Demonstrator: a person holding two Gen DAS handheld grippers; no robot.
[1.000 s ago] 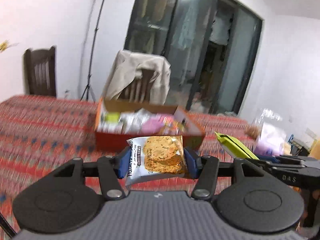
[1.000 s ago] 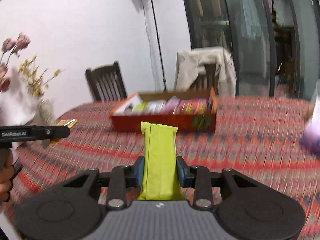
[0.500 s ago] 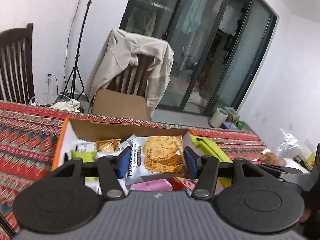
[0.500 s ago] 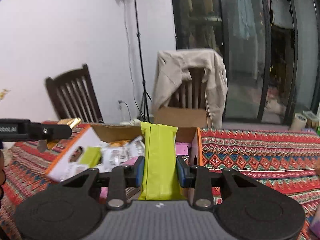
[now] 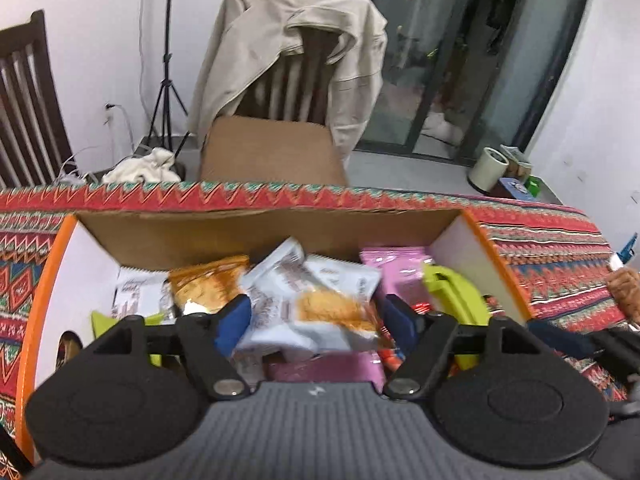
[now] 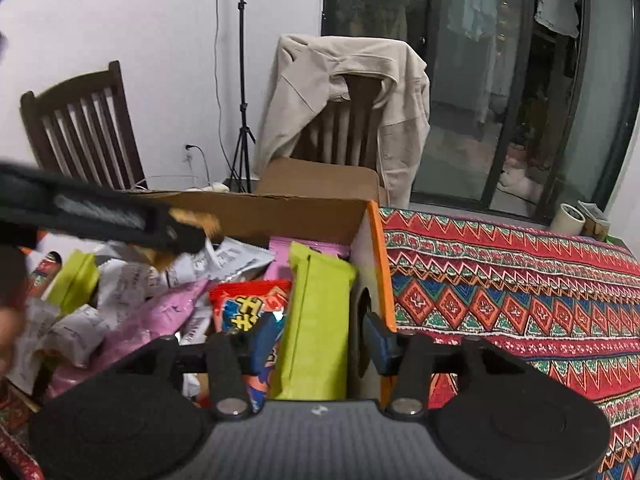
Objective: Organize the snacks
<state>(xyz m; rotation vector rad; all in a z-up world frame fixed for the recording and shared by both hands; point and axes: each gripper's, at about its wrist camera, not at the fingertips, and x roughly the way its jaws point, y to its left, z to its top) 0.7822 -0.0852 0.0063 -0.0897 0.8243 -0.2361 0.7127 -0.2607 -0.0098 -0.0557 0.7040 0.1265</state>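
Cookie pack [image 5: 320, 316], light and crinkly, sits mid-frame over the box [image 5: 256, 236], left gripper [image 5: 316, 320] opening off it. Green bar [image 6: 316, 320], soft, leans at the box's right wall, right gripper [image 6: 320, 344] opening. Grip either at mid-body.

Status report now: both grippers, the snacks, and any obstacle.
Left gripper jaws opening, cookie packet between them over box. Right gripper jaws opening, green packet dropping in by orange wall. No obstacle seen.
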